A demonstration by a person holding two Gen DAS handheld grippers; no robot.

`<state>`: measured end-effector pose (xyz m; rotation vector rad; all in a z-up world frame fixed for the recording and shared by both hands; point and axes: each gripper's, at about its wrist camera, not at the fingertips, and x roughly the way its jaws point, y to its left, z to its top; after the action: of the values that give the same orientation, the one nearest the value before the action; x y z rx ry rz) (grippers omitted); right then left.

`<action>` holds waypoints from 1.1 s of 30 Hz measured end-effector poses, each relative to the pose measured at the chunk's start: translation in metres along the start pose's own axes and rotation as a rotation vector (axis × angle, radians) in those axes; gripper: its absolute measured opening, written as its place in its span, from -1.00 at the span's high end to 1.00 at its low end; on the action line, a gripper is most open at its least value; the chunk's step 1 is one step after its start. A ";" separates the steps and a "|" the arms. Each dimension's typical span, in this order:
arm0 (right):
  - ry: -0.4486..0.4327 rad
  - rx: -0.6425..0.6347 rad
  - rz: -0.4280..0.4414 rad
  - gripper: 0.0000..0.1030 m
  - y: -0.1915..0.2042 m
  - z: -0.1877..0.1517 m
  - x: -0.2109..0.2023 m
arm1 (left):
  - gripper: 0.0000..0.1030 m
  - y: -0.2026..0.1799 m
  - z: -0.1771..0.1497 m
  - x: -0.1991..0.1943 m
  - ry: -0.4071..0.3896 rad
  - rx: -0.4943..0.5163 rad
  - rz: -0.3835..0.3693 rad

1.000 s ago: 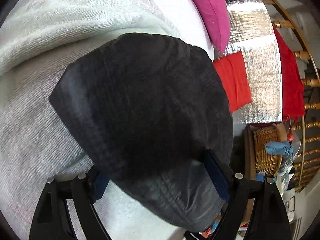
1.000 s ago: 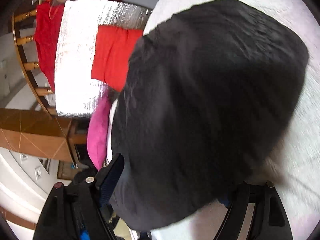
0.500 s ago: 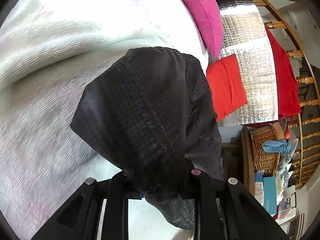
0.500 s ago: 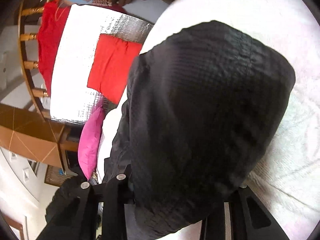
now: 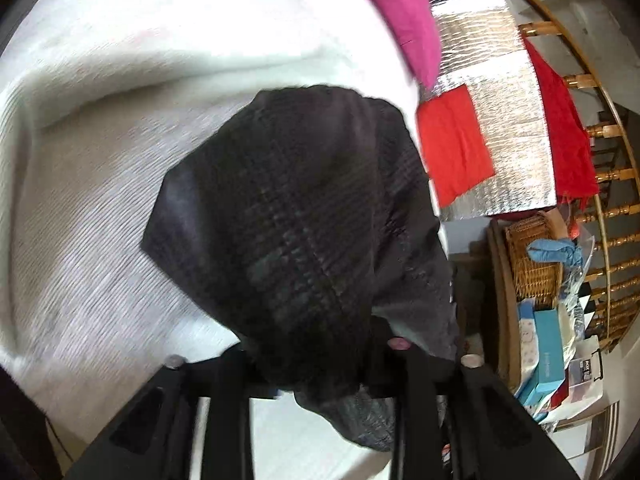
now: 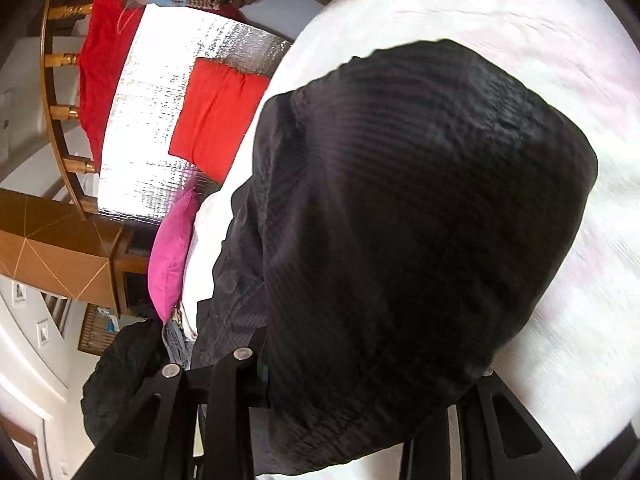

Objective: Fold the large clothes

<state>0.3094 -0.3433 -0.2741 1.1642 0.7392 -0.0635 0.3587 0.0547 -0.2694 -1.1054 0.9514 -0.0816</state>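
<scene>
A large black garment (image 5: 304,216) lies over the white bed cover (image 5: 92,208) and hangs off the bed's right edge. My left gripper (image 5: 320,368) is shut on the garment's near edge, the cloth bunched between its jaws. In the right wrist view the same black garment (image 6: 420,220) fills most of the frame and drapes over my right gripper (image 6: 360,380), which is shut on it. The right-hand finger of that gripper is mostly hidden under the cloth.
A pink pillow (image 5: 404,16) lies at the bed's far edge. Beyond the bed a silver foil sheet (image 5: 508,92) carries a red cloth (image 5: 452,144). A wooden railing (image 5: 600,128) holds another red cloth. A wicker basket (image 5: 532,256) and boxes stand on the floor.
Both grippers went from open around the garment's edge to shut on it. The garment has been drawn up and bunched toward the cameras, covering less of the bed.
</scene>
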 end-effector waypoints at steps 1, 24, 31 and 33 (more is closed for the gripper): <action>0.016 0.003 -0.002 0.20 -0.001 0.000 -0.001 | -0.09 0.004 0.000 -0.001 0.030 -0.017 0.027; 0.037 -0.532 -0.310 -0.50 0.114 0.130 0.016 | -0.54 -0.087 0.092 0.007 -0.221 0.283 0.311; 0.217 -0.640 -0.525 -0.45 0.108 0.174 0.131 | -0.54 -0.104 0.096 0.042 -0.257 0.412 0.455; 0.281 -0.665 -0.477 0.17 0.105 0.169 0.141 | -0.54 -0.106 0.099 0.050 -0.260 0.432 0.490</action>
<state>0.5442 -0.3972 -0.2357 0.3492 1.1673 -0.0462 0.4983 0.0498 -0.2051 -0.4529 0.8917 0.2430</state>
